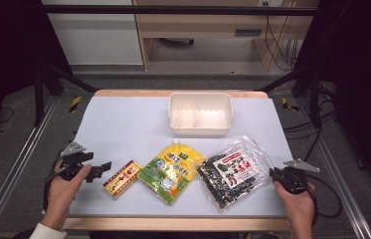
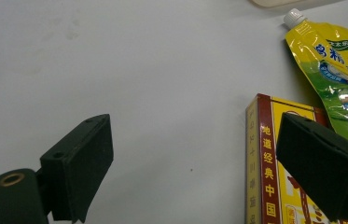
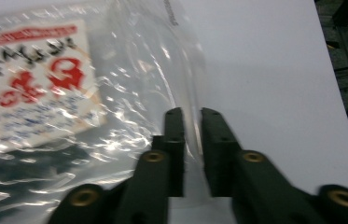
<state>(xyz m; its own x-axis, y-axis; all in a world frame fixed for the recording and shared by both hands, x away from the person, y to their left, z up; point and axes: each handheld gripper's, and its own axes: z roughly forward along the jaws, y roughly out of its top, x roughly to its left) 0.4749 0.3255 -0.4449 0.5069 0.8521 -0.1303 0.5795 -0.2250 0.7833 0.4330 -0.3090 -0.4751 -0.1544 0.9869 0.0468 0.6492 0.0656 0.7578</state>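
Along the near edge of the tabletop point(image 1: 123, 119) lie three packs in a row: a box point(image 1: 122, 179), a yellow pouch point(image 1: 172, 172) and a seaweed bag point(image 1: 232, 172). The white bin point(image 1: 201, 114) near the far edge holds nothing, so packing seems not yet begun. The left gripper point(image 1: 104, 168) stands wide beside the box, one jaw over it. The right gripper point(image 3: 191, 122) is nearly closed on the bag's clear edge, a pinch that looks barely started.
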